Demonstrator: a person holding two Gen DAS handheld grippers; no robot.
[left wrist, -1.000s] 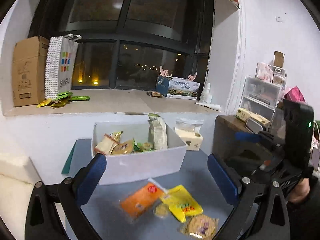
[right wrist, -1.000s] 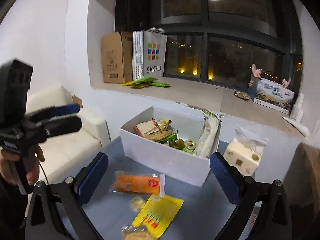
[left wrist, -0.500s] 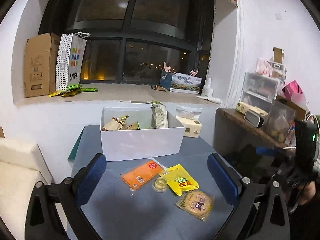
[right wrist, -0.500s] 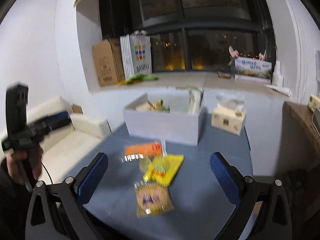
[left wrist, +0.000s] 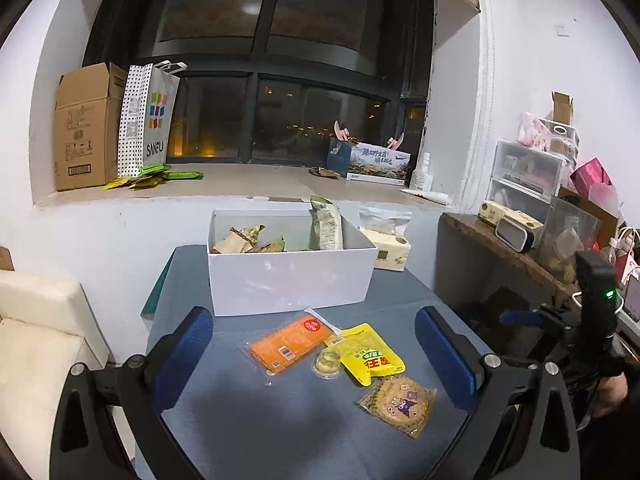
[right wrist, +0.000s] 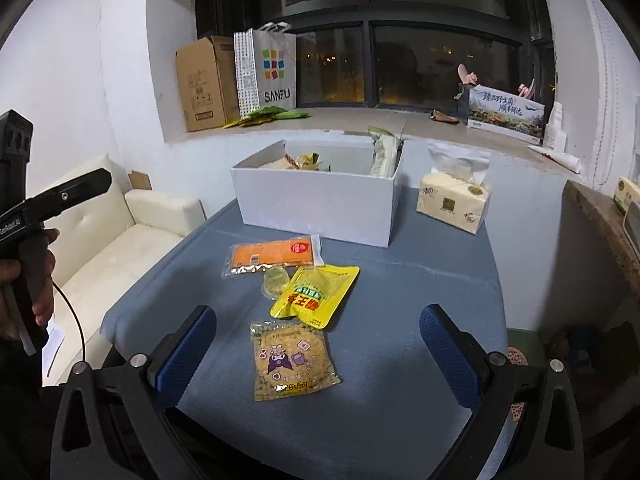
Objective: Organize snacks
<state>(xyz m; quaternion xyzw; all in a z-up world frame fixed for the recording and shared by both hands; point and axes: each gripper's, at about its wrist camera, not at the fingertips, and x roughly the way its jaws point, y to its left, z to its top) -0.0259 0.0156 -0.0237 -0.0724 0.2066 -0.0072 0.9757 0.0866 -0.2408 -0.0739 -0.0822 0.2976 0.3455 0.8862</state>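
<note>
Above the near end of the blue table (right wrist: 420, 300), both tongs hang wide and empty: the right gripper (right wrist: 318, 354) frames the cookie packet (right wrist: 294, 360), and the left gripper (left wrist: 314, 354) frames the whole loose group.

From the right gripper, the cookie packet lies closest, at about 12 o'clock between the blue pads. Beyond it lies the yellow pouch (right wrist: 318, 294), with the small jelly cup (right wrist: 275, 280) touching its 9 o'clock edge, then the orange packet (right wrist: 272, 256), just short of the white box (right wrist: 320, 208), which already holds several snacks.

The cookie packet looks the sensible first pick. It lies flat, so one pad should probably go down at a sealed edge, closing on the crimp rather than the biscuit.

Clear table lies at 3 o'clock of the packets, up to the tissue pack (right wrist: 454, 202). The table edge and sofa (right wrist: 120, 240) sit at 9 o'clock. The box's near wall must be cleared from above, and its upright packet (right wrist: 382, 152) leaves the left part freer.
</note>
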